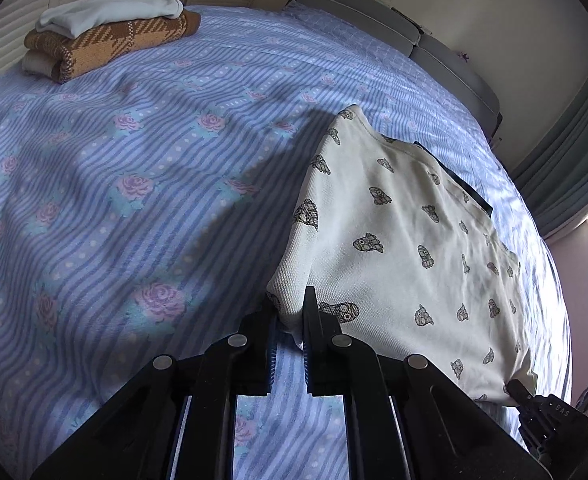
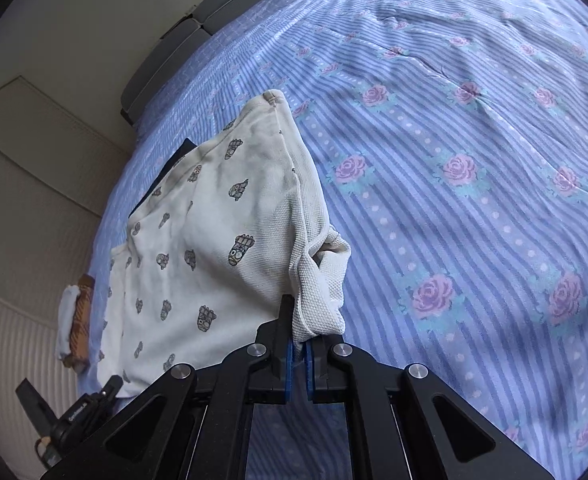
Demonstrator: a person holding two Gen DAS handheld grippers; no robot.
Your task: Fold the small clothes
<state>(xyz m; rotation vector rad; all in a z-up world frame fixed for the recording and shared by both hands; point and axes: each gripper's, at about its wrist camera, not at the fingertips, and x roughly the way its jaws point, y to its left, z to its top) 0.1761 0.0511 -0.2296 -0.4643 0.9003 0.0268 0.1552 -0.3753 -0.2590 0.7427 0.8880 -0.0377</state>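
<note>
The cream shirt (image 1: 406,248) stretches ahead between both tongs, left tongs (image 1: 290,320) and right tongs (image 2: 299,332) each pinching a near corner.

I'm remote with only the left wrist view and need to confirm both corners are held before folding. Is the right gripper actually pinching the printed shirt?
Observer: Yes. The right gripper is closed on a bunched sleeve of the cream shirt.
Operator: Is the bed past that sleeve free?
Observer: Only the striped floral bedspread shows there.
Operator: Anything underneath the shirt?
Observer: A dark garment peeks out near the neckline.
</note>
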